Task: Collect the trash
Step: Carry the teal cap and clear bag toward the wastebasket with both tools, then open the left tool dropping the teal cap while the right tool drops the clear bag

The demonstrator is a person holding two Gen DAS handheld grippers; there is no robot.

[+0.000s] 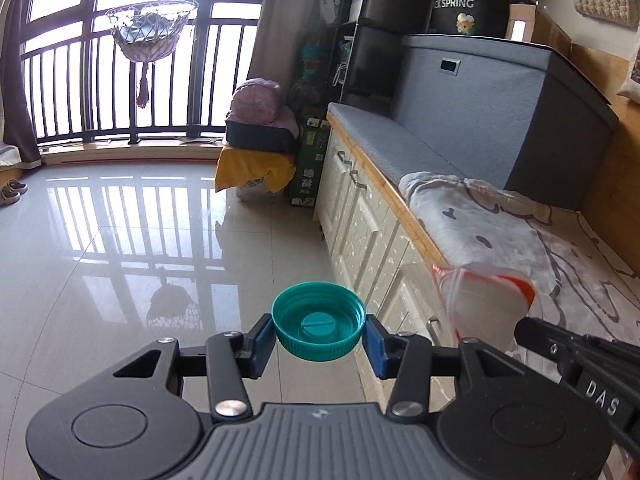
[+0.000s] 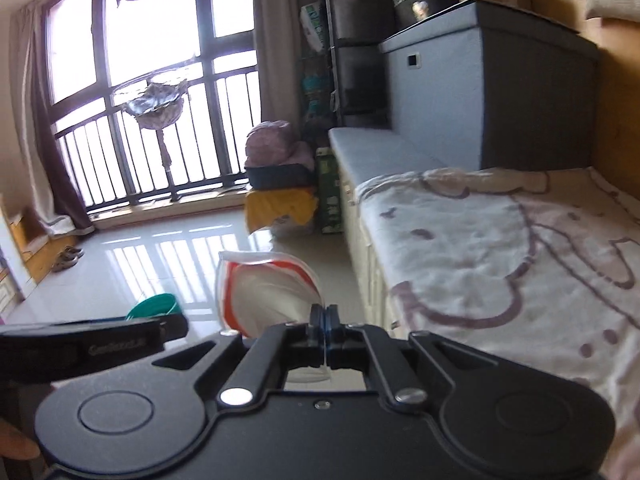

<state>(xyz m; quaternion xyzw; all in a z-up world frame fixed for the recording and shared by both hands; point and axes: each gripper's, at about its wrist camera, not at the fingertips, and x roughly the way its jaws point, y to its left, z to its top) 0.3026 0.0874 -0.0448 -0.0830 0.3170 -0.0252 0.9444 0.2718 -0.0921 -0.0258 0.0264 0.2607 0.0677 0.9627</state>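
Here the teal cap (image 1: 319, 326) sits clamped between the left claw (image 1: 319, 346) pads.

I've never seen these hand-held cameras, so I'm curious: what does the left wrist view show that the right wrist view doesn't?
Only the left wrist view shows the left gripper gripping the round teal plastic cap by its sides. Only the right wrist view shows the right gripper shut on the clear orange-printed plastic bag. Both share the cap, the bag, the glossy tiled floor and the patterned blanket.
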